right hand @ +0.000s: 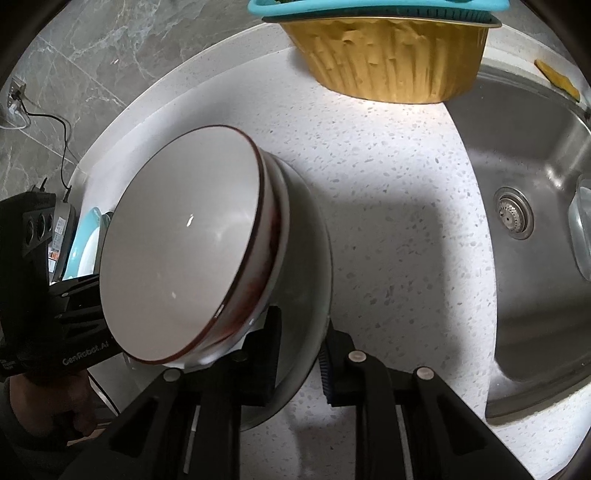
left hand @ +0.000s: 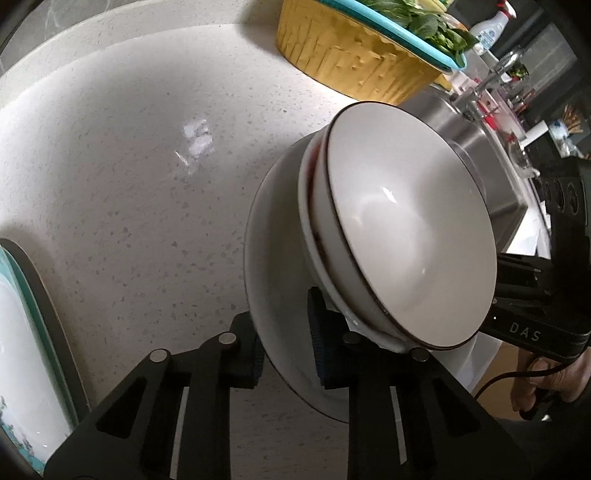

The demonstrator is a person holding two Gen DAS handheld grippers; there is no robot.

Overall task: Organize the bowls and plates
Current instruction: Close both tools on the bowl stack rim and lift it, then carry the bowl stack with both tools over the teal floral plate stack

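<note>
Left gripper [left hand: 286, 345] clamped on the near rim of the white plate [left hand: 269, 258] — 1 pad under the rim, 1 on top, both pressing. Right gripper [right hand: 301, 360] clamped on the same plate [right hand: 314, 258] at the opposite rim, pads on both faces. Both point steeply down.

Plate is off the counter [left hand: 129, 166], carried between the 2 grippers. On the plate: 2 nested bowls. Top bowl [left hand: 410, 229] is white with a thin dark rim line, empty; same bowl in the right wrist view [right hand: 177, 251]. Lower bowl [left hand: 308, 206] shows only as a white edge with a reddish band just under the top bowl's rim. The stack sits on the plate's middle, close to the inner pads of both grippers.

Relative to the plate:
- Speckled white counter directly below and around it.
- Steel sink [right hand: 535, 221] beside it on the right gripper's side, drain [right hand: 513, 214] visible.
- Gold foil tub [right hand: 391, 59] on the counter beyond the plate, teal basket [left hand: 413, 40] with leafy greens [left hand: 424, 18] resting on top of it.
- Another plate, white with a teal edge [left hand: 26, 332], lies on the counter on the left gripper's side, well apart.
- A hand [right hand: 48, 410] grips the left gripper's handle, seen from the right wrist; the other hand [left hand: 546, 387] is seen from the left wrist — both partly hidden.
</note>
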